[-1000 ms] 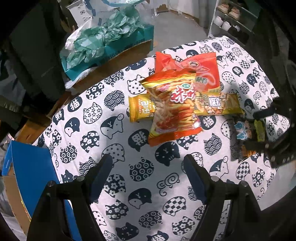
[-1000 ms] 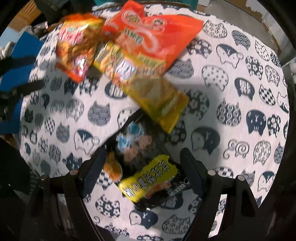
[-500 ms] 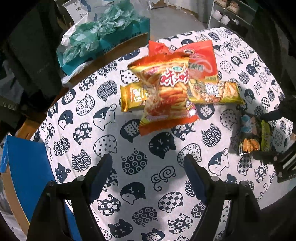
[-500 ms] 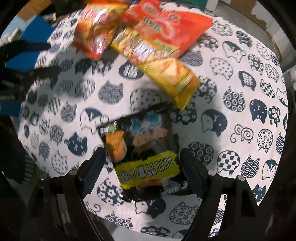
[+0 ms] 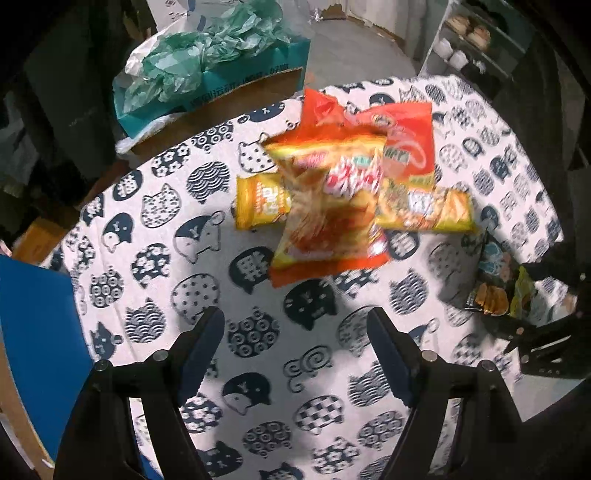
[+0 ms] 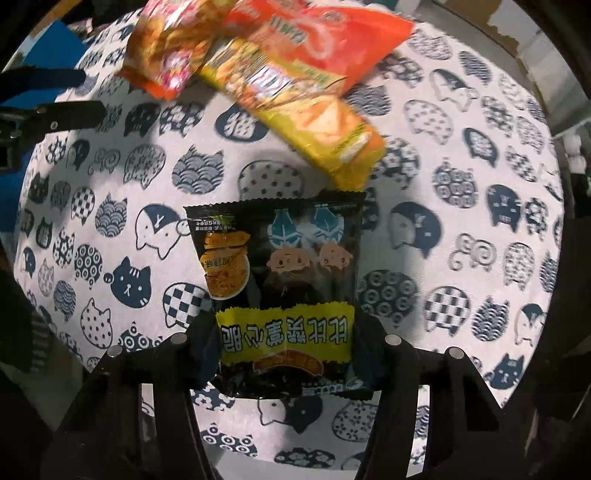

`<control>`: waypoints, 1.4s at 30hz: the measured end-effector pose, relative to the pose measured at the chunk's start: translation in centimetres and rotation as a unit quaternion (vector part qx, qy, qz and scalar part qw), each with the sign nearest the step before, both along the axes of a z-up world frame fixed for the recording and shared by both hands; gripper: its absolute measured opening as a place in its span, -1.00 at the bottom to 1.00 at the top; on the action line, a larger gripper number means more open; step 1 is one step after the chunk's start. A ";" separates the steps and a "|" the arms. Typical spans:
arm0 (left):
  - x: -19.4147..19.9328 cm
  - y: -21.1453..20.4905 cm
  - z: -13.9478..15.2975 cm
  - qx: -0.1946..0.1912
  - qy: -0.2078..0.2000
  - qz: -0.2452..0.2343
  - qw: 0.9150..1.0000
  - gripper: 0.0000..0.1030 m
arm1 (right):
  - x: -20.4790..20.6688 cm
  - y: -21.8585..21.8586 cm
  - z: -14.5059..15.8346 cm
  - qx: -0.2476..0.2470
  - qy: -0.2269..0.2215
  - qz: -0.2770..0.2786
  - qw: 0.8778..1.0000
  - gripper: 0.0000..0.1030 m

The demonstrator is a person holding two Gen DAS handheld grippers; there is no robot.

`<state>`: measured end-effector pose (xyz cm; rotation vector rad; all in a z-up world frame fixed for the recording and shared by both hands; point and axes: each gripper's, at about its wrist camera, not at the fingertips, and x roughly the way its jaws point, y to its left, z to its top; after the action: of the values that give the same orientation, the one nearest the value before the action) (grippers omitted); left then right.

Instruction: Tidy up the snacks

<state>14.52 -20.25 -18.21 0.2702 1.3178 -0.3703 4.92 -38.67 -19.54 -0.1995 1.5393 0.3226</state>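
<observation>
A black snack bag (image 6: 280, 280) with a yellow band lies flat on the cat-print tablecloth (image 6: 461, 184). My right gripper (image 6: 286, 350) points straight down over its near end. The jaws are closing, and both pads touch the bag's side edges. The left wrist view shows this bag (image 5: 495, 284) and the right gripper (image 5: 535, 332) at the right edge. Further back is a pile: an orange bag (image 5: 328, 214) on a long yellow bag (image 5: 424, 210) and a red bag (image 5: 399, 136). My left gripper (image 5: 295, 350) hangs open above bare cloth.
A teal box of green tissue paper (image 5: 210, 55) stands behind the round table. A blue box (image 5: 37, 332) sits off the left edge. A shelf with shoes (image 5: 469, 33) is at the back right. The table's rim runs close to the right gripper.
The right gripper slid over the black bag, then its jaws narrowed onto the bag's sides. The left gripper stayed open and barely shifted.
</observation>
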 end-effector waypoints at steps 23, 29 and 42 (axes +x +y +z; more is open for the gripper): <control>5.1 -3.6 -1.6 -0.030 -0.003 0.053 0.998 0.58 | 3.2 -3.1 4.1 0.011 -0.060 -0.082 0.995 0.12; 5.0 -3.9 -2.0 -0.018 -0.014 0.044 0.999 0.07 | 4.0 -2.4 4.0 -0.003 -0.070 -0.082 0.994 0.12; 1.9 -1.9 -0.2 0.011 -0.045 0.015 0.999 -0.21 | 5.1 0.2 6.8 -0.019 -0.098 -0.066 0.993 0.12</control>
<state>16.38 -22.20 -18.37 0.2823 1.2367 -0.3138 10.05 -38.46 -12.73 -0.1536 1.3575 0.1626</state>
